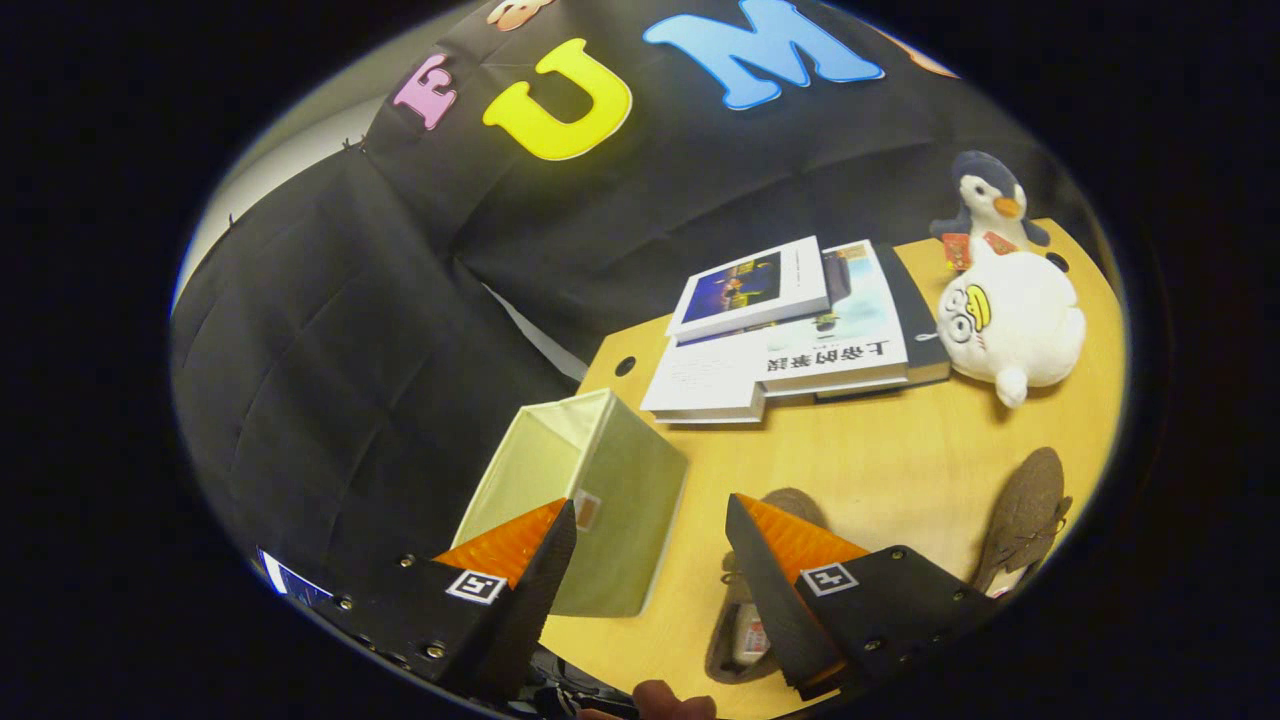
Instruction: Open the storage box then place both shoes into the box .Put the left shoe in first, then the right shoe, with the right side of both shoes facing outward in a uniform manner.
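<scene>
The gripper (650, 545) hovers tilted above the light wooden table (900, 450) with its fingers spread wide and holding nothing. The pale green fabric storage box (590, 490) stands open-topped just ahead of one finger. One brown suede shoe (745, 600) lies partly hidden behind the other finger, and a second brown shoe (1025, 520) lies well apart, partly cut off.
</scene>
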